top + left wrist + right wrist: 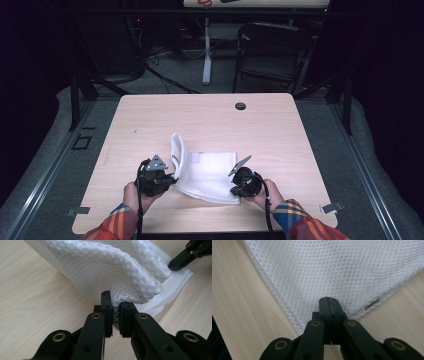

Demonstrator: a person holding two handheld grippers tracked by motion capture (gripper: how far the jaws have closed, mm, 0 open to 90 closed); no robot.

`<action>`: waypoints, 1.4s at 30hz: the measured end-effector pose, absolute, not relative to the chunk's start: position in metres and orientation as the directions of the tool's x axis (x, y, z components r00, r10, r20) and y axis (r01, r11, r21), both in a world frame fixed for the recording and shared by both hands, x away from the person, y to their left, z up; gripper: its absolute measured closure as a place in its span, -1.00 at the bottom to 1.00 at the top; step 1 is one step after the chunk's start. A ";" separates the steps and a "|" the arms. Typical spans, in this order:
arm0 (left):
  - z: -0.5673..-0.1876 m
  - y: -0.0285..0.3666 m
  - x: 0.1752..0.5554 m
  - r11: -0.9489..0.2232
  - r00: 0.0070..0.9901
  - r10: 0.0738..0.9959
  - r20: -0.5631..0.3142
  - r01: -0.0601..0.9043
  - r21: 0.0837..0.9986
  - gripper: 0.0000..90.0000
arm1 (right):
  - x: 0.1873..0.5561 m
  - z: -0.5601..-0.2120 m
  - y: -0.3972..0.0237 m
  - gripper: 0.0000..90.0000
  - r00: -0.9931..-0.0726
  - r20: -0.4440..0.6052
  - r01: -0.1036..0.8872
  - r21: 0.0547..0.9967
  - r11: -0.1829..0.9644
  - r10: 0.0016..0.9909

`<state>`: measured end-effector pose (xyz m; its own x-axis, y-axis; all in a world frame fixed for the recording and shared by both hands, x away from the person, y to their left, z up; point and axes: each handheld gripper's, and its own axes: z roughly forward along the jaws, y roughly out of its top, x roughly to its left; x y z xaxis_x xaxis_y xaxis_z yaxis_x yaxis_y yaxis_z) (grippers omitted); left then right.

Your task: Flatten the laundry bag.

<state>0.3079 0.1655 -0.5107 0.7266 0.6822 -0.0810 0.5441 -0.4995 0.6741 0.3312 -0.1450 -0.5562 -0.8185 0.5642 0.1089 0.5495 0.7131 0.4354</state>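
1. Left gripper point(116, 315): its own view shows the jaws pinching a bunched fold of the white mesh fabric bag point(117, 270).
2. Bag point(210, 175): honeycomb weave, left edge lifted, lying near the front of the pale wooden table point(210, 120).
3. Right gripper point(329, 308): jaws pressed together on the bag's edge; bare tabletop lies beyond.

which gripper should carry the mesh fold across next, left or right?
Left, probably. The left gripper is shut on a bunched edge of the white mesh bag, which is already raised in a flap. The right gripper pinches a flat corner on the table, suited to anchoring.
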 end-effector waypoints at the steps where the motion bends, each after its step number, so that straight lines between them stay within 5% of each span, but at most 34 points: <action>1: -0.513 0.167 0.308 -0.502 0.726 0.681 -0.093 0.556 0.662 0.87 | 0.331 -0.556 -0.146 1.00 -0.818 0.110 0.551 0.434 0.713 0.565; 29: -0.534 0.177 0.310 -0.554 0.720 0.662 -0.208 0.657 0.511 0.77 | 0.335 -0.553 -0.168 1.00 -0.815 0.098 0.559 0.397 0.728 0.572; 39: -0.534 0.191 0.308 -0.541 0.697 0.679 -0.232 0.688 0.484 0.31 | 0.334 -0.552 -0.177 1.00 -0.802 0.075 0.573 0.381 0.726 0.593; 42: -0.531 0.199 0.306 -0.519 0.676 0.702 -0.224 0.701 0.490 -0.02 | 0.334 -0.552 -0.184 1.00 -0.798 0.066 0.576 0.376 0.726 0.599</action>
<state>0.3060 0.1991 -0.5306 0.6763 0.7017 -0.2241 0.7007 -0.5189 0.4897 0.3345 -0.1835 -0.5518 -0.7982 0.5987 0.0663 0.5757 0.7259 0.3763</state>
